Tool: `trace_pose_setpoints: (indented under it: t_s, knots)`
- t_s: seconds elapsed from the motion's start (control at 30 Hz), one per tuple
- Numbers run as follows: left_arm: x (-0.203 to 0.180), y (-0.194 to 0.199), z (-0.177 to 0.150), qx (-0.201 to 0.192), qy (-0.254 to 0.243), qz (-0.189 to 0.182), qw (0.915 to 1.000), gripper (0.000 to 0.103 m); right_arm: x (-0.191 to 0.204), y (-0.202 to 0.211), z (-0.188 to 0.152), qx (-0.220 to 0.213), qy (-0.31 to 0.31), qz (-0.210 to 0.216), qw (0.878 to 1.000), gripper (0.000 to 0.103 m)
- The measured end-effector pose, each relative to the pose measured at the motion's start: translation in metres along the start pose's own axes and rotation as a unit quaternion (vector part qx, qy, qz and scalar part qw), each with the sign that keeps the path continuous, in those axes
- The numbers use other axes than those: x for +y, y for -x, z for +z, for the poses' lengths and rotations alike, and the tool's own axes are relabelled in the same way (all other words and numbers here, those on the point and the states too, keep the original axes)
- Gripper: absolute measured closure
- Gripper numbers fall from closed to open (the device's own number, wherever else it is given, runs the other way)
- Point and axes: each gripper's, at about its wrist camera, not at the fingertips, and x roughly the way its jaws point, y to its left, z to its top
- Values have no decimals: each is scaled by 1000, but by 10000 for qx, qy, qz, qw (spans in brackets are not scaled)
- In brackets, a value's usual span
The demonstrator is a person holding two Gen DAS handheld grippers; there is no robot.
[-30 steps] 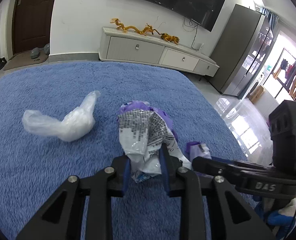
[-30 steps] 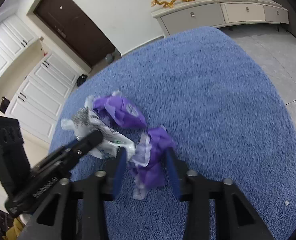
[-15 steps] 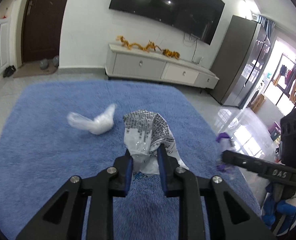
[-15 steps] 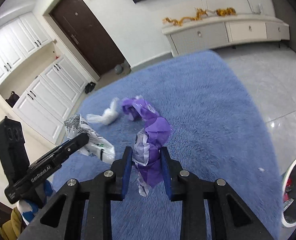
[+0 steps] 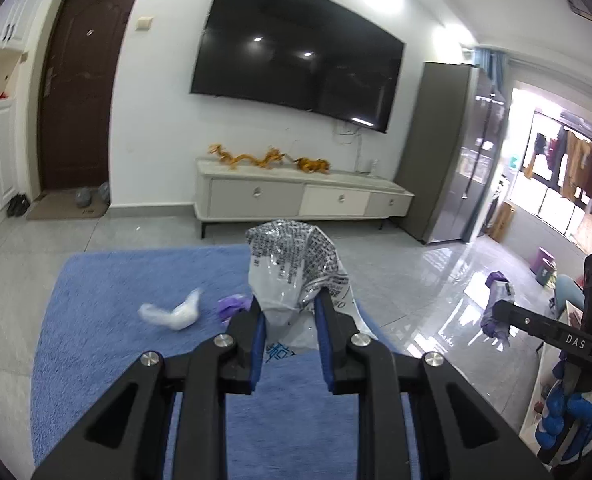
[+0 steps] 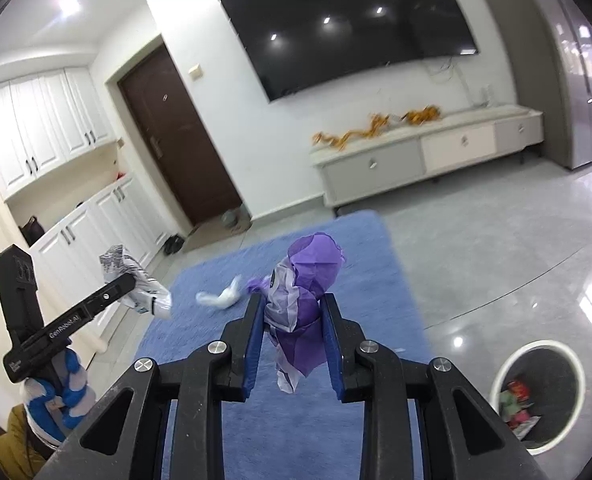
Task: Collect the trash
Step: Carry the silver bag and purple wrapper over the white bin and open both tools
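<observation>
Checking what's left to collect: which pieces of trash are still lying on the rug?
The clear plastic bag and small purple scrap beside it; the other two are held.

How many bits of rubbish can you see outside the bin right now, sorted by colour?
Purple: 2, one wrapper held, one scrap on the rug.
Silver-printed white: 1, bag held.
Plain white: 1, bag on the rug.
Total: 4

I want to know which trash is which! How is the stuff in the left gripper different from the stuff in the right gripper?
The left gripper pinches a white plastic wrapper covered in dark print; the right gripper pinches a purple wrapper with pale patches. The white wrapper puffs up wide above its pads, while the purple wrapper stands narrower and also dangles below its pads. Both are crumpled and lifted off the blue rug.
</observation>
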Motion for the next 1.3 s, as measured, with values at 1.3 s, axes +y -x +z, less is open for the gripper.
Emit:
trace_pose_setpoints:
  t_s: [1.3]
  knots:
    - [-389, -295, -119, 2723, -1408, -2043, 9297, 53, -338, 35, -108, 632, -2328, -2358, 9414, 52]
